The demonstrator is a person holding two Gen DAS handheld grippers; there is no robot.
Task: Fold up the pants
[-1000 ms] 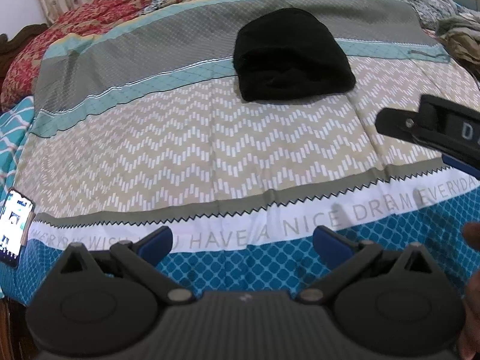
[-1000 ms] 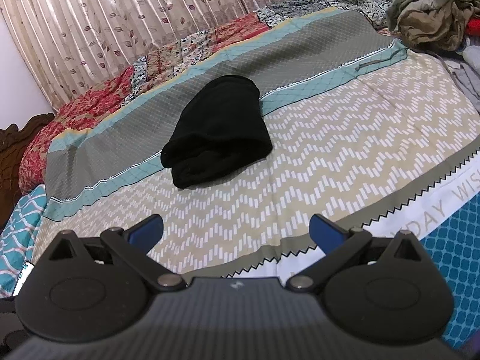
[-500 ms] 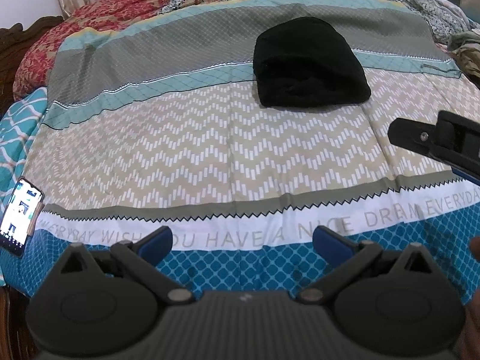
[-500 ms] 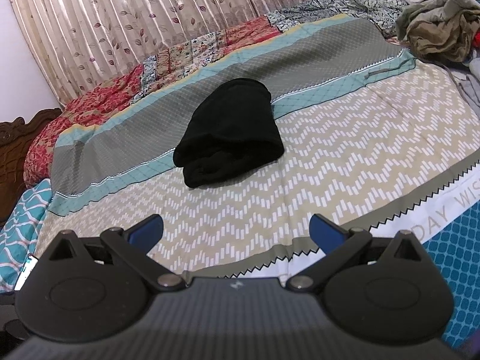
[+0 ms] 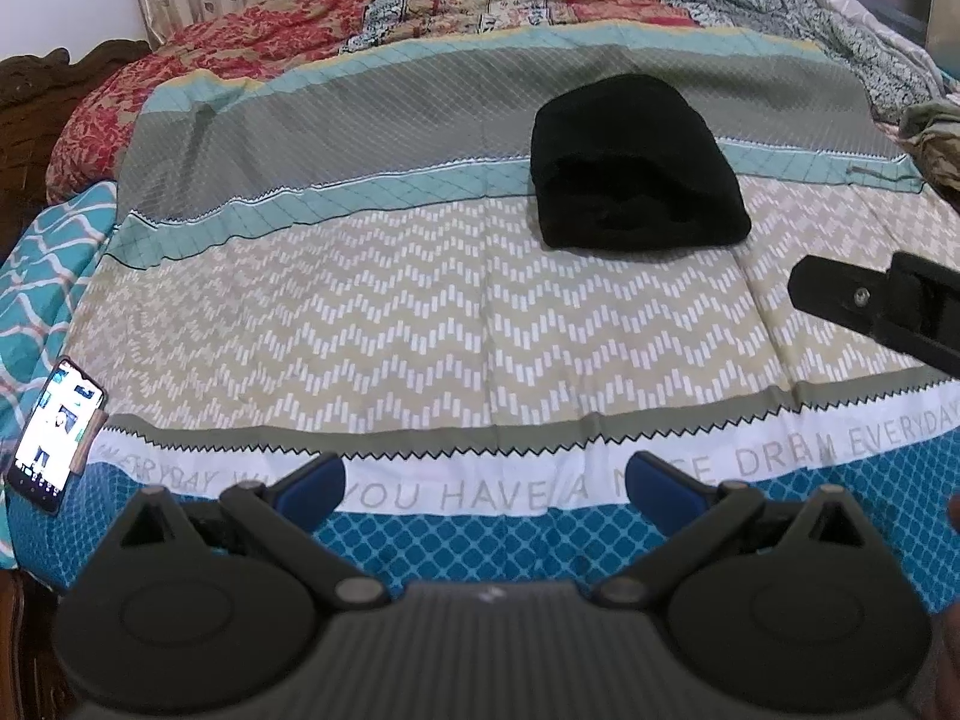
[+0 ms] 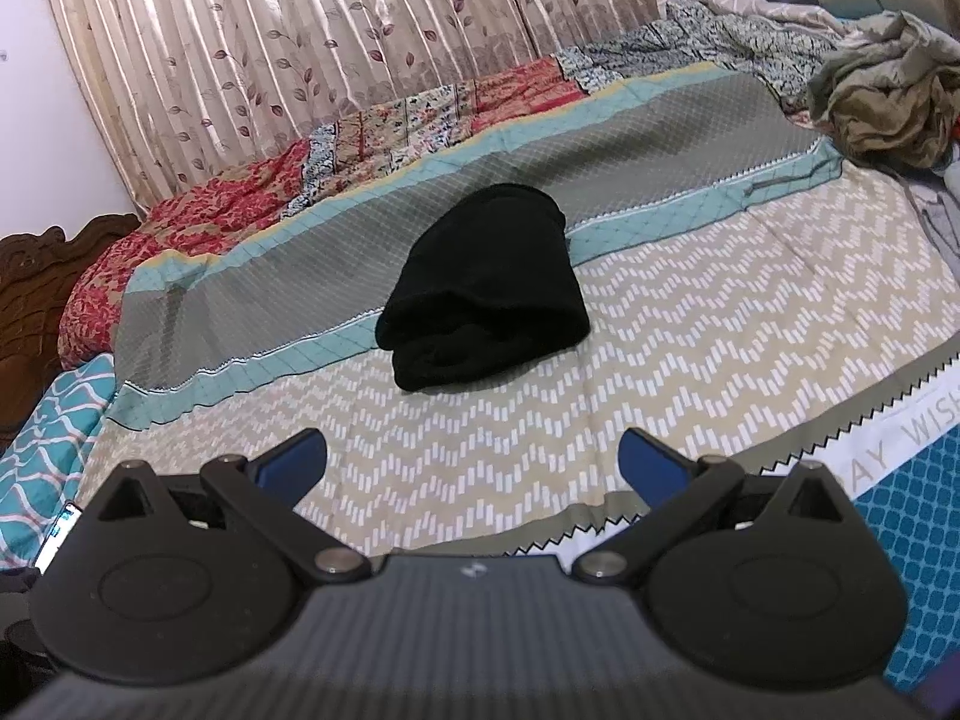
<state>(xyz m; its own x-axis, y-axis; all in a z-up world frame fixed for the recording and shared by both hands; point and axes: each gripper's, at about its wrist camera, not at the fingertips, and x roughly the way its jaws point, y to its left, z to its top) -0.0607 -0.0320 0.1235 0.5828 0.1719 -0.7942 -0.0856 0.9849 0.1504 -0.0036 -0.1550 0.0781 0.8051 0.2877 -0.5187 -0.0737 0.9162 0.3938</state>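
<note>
The black pants point(image 5: 636, 165) lie folded into a compact bundle on the patterned bedspread point(image 5: 420, 324), also seen in the right wrist view point(image 6: 486, 315). My left gripper point(image 5: 485, 486) is open and empty, held over the near edge of the bed, well short of the pants. My right gripper point(image 6: 471, 459) is open and empty, also held back from the pants. Part of the right gripper's body shows at the right edge of the left wrist view point(image 5: 882, 306).
A lit phone point(image 5: 54, 435) lies at the bed's left edge. A pile of crumpled clothes point(image 6: 888, 102) sits at the far right. A quilt point(image 6: 360, 138) and curtain point(image 6: 300, 30) lie behind; a wooden headboard point(image 6: 36, 276) is at the left.
Both grippers have pulled back and tilted up, so the pants sit lower in both views and more curtain shows. The pants have not moved. Both grippers stay open.
</note>
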